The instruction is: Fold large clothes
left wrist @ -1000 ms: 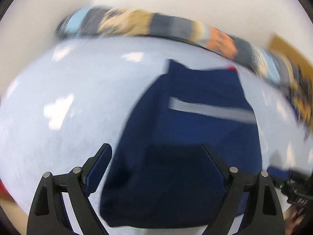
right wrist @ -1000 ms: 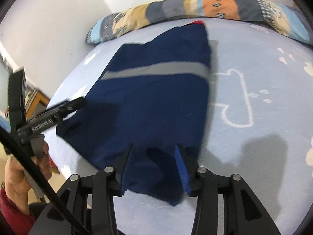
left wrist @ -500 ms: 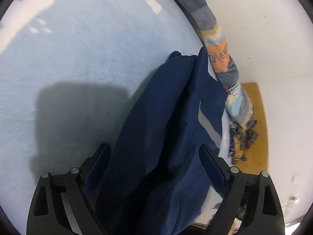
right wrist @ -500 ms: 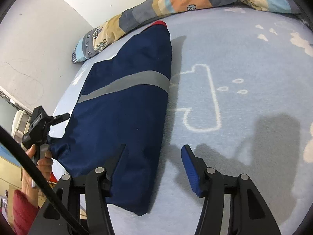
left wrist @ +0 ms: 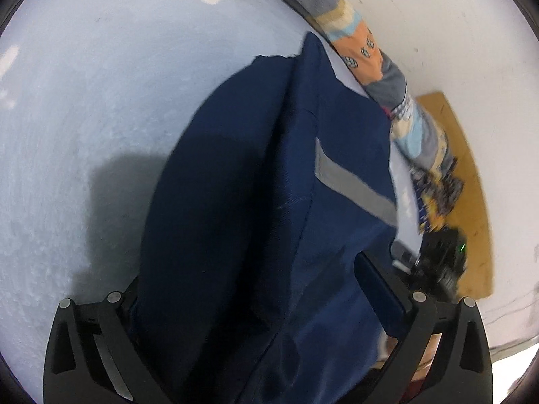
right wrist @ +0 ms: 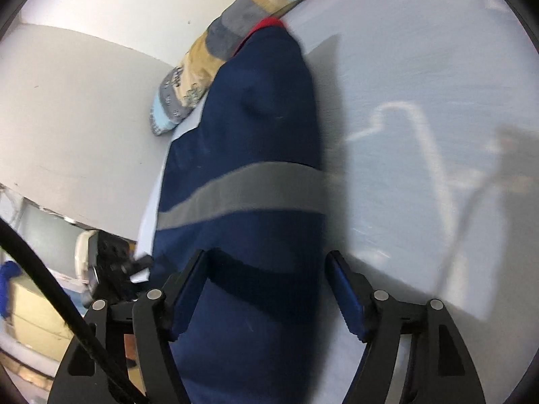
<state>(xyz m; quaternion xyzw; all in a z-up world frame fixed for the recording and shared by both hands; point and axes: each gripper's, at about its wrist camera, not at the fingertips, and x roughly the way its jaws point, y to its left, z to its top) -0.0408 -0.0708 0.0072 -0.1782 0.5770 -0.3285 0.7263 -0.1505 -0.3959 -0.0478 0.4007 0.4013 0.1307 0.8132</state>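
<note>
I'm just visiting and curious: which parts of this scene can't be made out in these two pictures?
- Left wrist view: the navy garment covers one finger of the left gripper; its near end runs off the bottom edge.
- Right wrist view: the patterned quilt is cut by the top edge.
- Left wrist view: the dark device at the bedside is blurred.

The navy garment (left wrist: pixel 256 208) covers the left gripper's (left wrist: pixel 249 279) left finger and runs off the bottom edge in both views. The patterned pillow (right wrist: pixel 215 64) is cut by the top edge, its print smeared. The dark device (left wrist: pixel 441 262) beyond the bed edge is too blurred to identify.
</note>
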